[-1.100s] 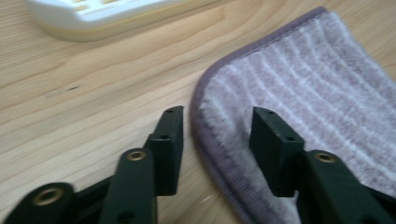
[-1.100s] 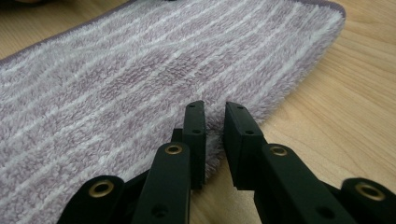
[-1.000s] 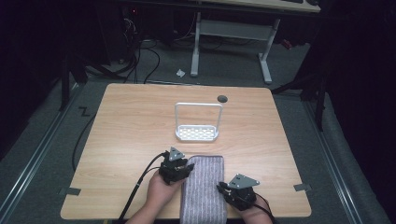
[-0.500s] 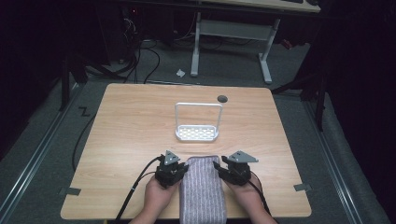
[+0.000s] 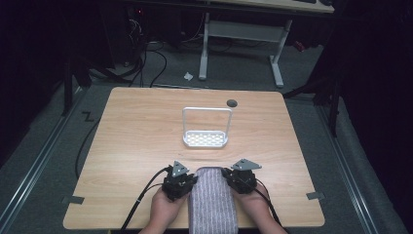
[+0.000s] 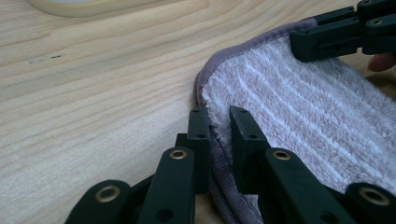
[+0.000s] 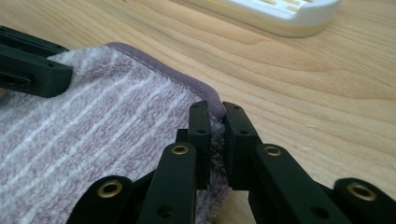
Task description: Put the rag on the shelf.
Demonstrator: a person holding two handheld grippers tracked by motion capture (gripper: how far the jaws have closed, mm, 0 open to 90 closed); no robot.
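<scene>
A grey-lilac striped towel (image 5: 213,200) lies folded in a long strip at the table's near edge, hanging off the front. My left gripper (image 5: 179,179) sits at the towel's far left corner, its jaws closed on the hemmed edge (image 6: 215,135). At the far right corner my right gripper (image 5: 242,176) pinches the towel's edge (image 7: 215,122) the same way. Each gripper view shows the other gripper's black jaws across the towel (image 6: 299,112), (image 7: 102,126).
A white rack (image 5: 206,127) with a perforated base and a tall wire hoop stands at the table's middle, just beyond the towel. A dark round hole (image 5: 232,103) marks the far side. Cables trail off the front left edge.
The right gripper moved forward from the near edge up to the towel's far right corner and closed on it. The left gripper stayed at the far left corner.
</scene>
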